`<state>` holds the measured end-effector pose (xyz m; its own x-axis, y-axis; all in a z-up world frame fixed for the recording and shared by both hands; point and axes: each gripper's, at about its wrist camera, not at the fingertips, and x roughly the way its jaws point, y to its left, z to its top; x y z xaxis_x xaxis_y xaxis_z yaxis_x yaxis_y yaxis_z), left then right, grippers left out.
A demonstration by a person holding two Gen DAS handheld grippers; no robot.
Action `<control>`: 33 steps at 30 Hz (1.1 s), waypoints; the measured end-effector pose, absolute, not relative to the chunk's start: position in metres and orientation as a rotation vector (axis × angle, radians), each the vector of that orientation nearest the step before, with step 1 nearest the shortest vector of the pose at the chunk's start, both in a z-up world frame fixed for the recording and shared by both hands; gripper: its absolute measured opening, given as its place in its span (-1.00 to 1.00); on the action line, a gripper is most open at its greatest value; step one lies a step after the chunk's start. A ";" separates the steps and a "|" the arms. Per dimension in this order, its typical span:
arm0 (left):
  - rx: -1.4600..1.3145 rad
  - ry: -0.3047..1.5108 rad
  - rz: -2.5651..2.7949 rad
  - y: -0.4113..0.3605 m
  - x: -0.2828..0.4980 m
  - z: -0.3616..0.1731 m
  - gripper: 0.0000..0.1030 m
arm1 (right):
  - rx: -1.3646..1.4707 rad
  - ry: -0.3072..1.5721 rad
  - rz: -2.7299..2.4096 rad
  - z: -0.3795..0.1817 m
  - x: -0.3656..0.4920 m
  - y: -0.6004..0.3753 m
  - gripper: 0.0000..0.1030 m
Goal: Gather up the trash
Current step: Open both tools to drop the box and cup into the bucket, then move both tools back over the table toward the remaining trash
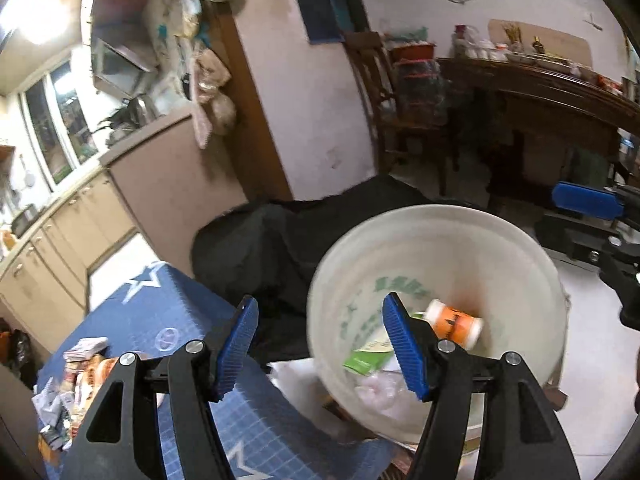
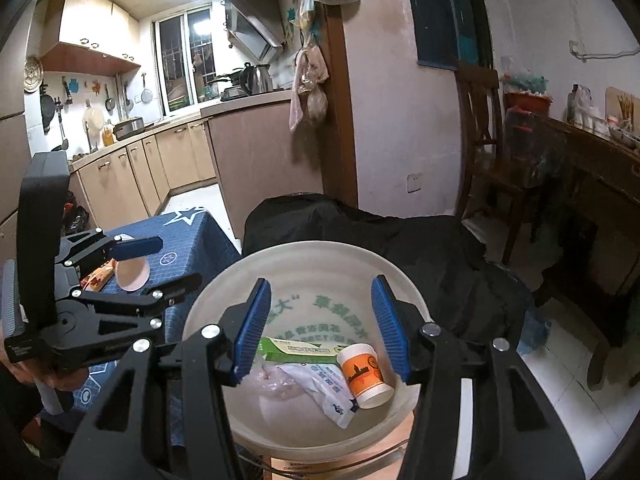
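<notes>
A white bucket [image 2: 216,304] with green lettering holds trash: an orange and white paper cup [image 2: 366,374], a green box [image 2: 300,350] and crumpled white plastic wrappers [image 2: 320,384]. My right gripper [image 2: 322,330] is open and empty, right above the bucket's mouth. In the left wrist view the same bucket [image 1: 532,256] shows with the cup [image 1: 454,324] blurred inside. My left gripper [image 1: 320,344] is open and empty, over the bucket's left rim beside the table. More trash [image 1: 76,372] lies on the blue star-patterned table [image 1: 180,300].
A black cloth-covered heap [image 2: 420,248] stands behind the bucket. A pink disc [image 2: 134,272] and wrappers lie on the table. Wooden chair [image 2: 484,152] and a dark sideboard [image 2: 592,168] stand at the right. Kitchen cabinets [image 2: 160,164] run along the back left.
</notes>
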<state>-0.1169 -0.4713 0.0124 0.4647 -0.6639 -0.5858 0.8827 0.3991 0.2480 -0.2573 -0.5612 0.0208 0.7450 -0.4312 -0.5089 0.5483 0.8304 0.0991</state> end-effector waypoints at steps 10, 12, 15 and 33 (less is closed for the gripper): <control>0.541 0.431 -0.999 -0.452 -0.110 0.020 0.29 | 0.209 0.492 -0.506 0.031 -0.241 -0.543 -0.02; 0.536 0.441 -1.019 -0.449 -0.111 0.021 0.28 | 0.208 0.487 -0.504 0.033 -0.240 -0.541 -0.02; 0.510 0.466 -1.057 -0.436 -0.111 0.022 0.28 | 0.212 0.483 -0.507 0.035 -0.240 -0.539 -0.02; 0.312 0.411 -0.416 -0.239 -0.014 0.031 0.32 | 0.177 0.545 -0.141 0.013 -0.119 -0.425 -0.02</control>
